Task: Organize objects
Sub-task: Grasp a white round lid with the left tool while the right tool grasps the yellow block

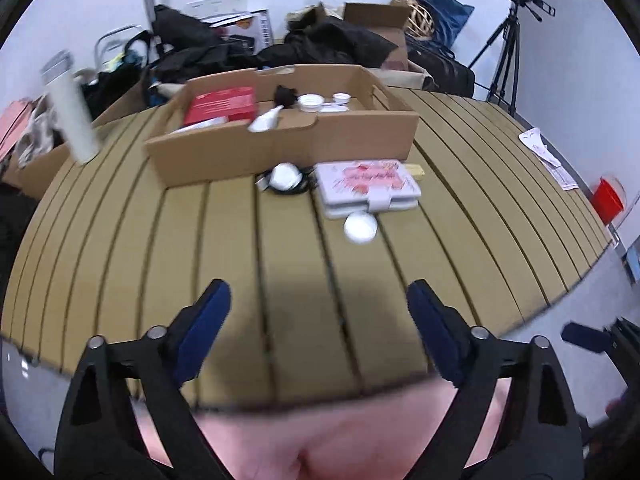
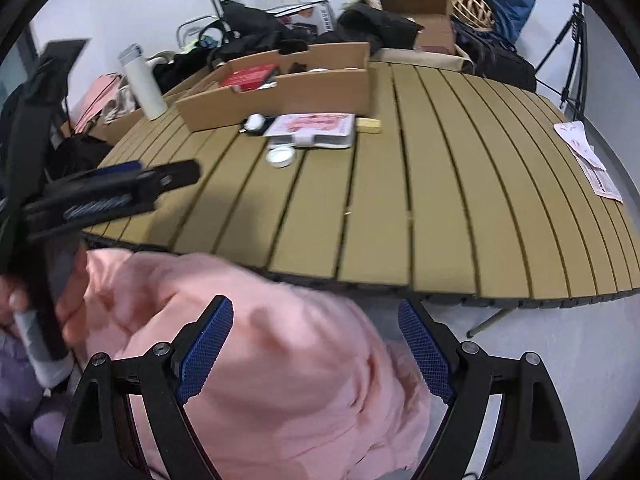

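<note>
Standing at the far left edge of the tan slatted table, a tall white bottle with a grey cap rises beside the open brown cardboard box, which sits at the far middle of the table. Inside the box, from left, lie a red flat packet, a white tube, a small black object and two small white cups. Just in front of the box's near wall lie a white round device on black cables, then a white clasped case with a pink printed lid, with a pale yellow block at its far right corner. A round white lid rests against the case's near edge. Papers lie at the right edge.

The left gripper hovers over the near edge, jaws wide with nothing between them; bare table separates it from the lid. The right gripper hangs off the near edge over pink fabric, jaws wide and empty. Bags and boxes crowd the floor beyond the far edge.
</note>
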`<action>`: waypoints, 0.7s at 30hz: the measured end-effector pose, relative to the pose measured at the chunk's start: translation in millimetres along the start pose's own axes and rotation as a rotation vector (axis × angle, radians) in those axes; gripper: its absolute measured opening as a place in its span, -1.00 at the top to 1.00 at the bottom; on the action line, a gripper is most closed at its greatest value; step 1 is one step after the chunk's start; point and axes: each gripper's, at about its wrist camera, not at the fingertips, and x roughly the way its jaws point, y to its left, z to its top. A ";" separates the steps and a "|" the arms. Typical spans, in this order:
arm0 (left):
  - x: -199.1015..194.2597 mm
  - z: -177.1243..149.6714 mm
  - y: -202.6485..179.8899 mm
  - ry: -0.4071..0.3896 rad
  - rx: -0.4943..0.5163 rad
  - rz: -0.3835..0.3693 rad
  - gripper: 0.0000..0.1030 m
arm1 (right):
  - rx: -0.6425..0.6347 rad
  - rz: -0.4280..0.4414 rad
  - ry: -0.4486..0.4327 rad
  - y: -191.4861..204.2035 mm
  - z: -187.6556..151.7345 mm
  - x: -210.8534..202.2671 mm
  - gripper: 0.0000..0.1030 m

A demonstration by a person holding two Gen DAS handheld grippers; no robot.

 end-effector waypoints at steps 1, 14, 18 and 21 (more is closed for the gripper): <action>8.1 3.9 -2.7 0.008 0.006 -0.002 -0.64 | 0.003 0.001 0.001 -4.9 3.2 2.4 -0.70; 87.8 24.8 -22.4 0.081 0.055 -0.101 0.50 | -0.007 -0.021 -0.047 -69.1 109.1 82.3 -0.44; 84.3 24.3 -16.8 0.076 0.029 -0.134 0.51 | -0.051 -0.036 -0.013 -71.3 146.8 131.5 -0.18; 79.6 21.1 -16.6 0.081 0.039 -0.119 0.51 | -0.073 -0.044 -0.003 -67.6 161.1 155.4 -0.09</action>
